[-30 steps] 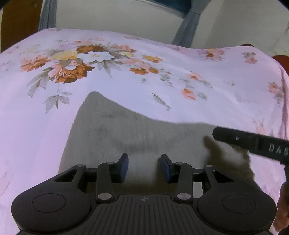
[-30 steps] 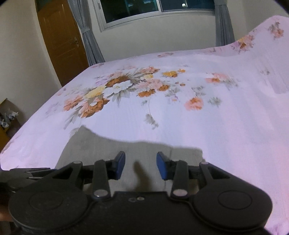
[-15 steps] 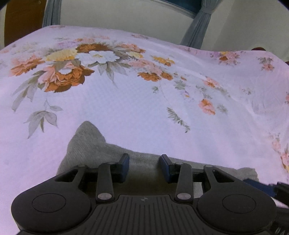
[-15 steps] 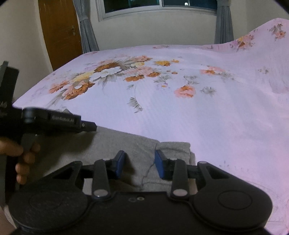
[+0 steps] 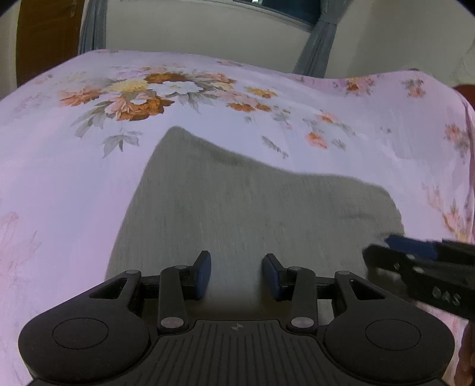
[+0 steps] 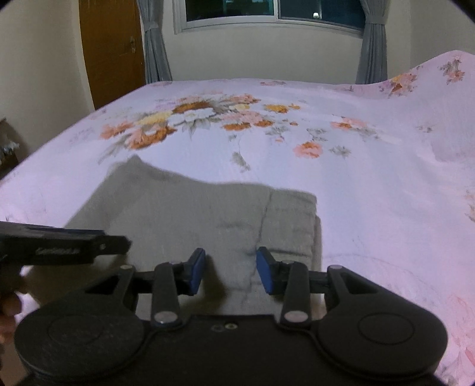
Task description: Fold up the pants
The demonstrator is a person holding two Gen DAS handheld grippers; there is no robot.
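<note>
Grey sweatpants [image 5: 255,213] lying flat on a bed under a pale pink floral bedsheet [image 5: 59,190], folded into a broad block. In the left wrist view, cloth filling the middle from 6 o'clock up toward a pointed corner at 11 o'clock, far edge sagging across to 3 o'clock. In the right wrist view, same sweatpants [image 6: 190,213] spread from 9 o'clock to the centre, a thicker ribbed band along the edge at 3 o'clock of the garment, a seam running down toward the claw.

Left claw [image 5: 236,274] hovering over the near part of the cloth, blue pads apart at a moderate gap, nothing pinched between them, only fabric seen beyond. Right claw [image 6: 230,271] likewise part open, pads standing clear of each other, grey cloth visible through the gap, no grip on it.

Right claw [image 5: 415,261] also entering the left view at 4 o'clock, blurred, near the garment's right corner. Left claw [image 6: 98,242] crossing the right view at 9 o'clock, over the left side of the cloth, a person's fingers [image 6: 10,305] at 8 o'clock beneath it.

Beyond the bed at 12 o'clock: a window [image 6: 267,12] with grey curtains [image 6: 156,44], a brown wooden door [image 6: 109,50] at 11 o'clock.
</note>
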